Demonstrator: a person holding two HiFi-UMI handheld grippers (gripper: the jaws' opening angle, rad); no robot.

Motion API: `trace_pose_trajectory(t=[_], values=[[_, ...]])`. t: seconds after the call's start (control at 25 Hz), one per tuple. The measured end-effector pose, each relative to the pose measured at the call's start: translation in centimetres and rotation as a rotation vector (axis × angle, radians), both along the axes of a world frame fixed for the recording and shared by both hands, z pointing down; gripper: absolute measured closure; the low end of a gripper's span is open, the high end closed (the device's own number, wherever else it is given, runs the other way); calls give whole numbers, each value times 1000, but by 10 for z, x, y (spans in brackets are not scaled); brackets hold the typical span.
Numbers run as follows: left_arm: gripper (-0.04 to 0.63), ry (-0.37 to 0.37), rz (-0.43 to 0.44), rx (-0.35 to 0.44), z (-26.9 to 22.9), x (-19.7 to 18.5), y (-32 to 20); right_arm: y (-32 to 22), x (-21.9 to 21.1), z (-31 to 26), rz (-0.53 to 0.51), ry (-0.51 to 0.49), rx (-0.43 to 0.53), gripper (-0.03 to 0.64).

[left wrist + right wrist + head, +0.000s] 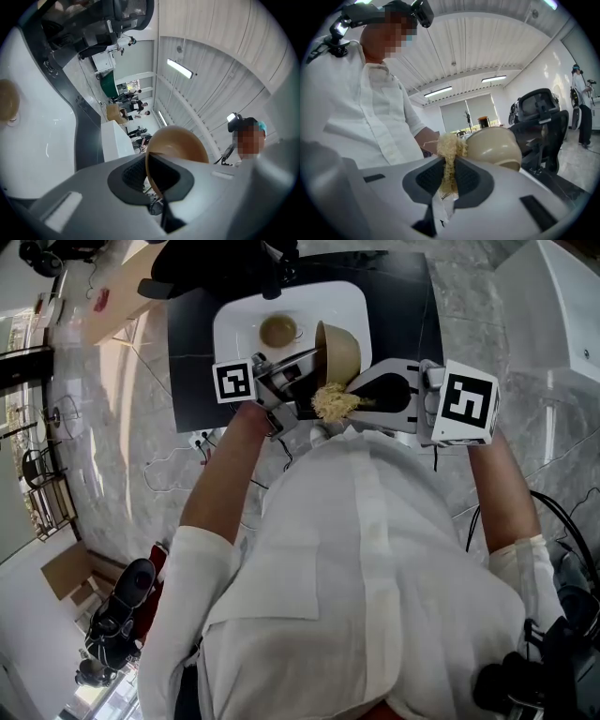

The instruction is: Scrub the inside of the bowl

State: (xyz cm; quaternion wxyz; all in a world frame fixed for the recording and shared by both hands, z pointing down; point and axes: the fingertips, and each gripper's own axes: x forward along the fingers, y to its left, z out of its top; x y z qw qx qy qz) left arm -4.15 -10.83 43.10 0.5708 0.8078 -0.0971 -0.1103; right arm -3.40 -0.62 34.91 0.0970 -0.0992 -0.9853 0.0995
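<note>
straw-coloured scrubber (333, 402) beside tilted bowl (339, 351)

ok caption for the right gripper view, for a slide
Right tool clamped on a fibrous scrubber beside the tan bowl

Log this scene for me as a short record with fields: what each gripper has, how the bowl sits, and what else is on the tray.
Left gripper: jaws shut on the rim of the bowl
Right gripper: jaws shut on the fibrous scrubber
Bowl: held tipped on its side over the white tray
Scrubber position: at the bowl's edge; contact with the inside unclear
Also on tray: small round brown dish
</note>
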Motion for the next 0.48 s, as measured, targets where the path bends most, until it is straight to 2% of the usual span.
trace_pose_trajectory(t=[0.32,0.48], values=[[585,102,-5,-7,-19,-5,2,8,-14,23,44,39,14,569],[584,106,39,23,-23,-5,7,4,-16,52,61,94,1,569]])
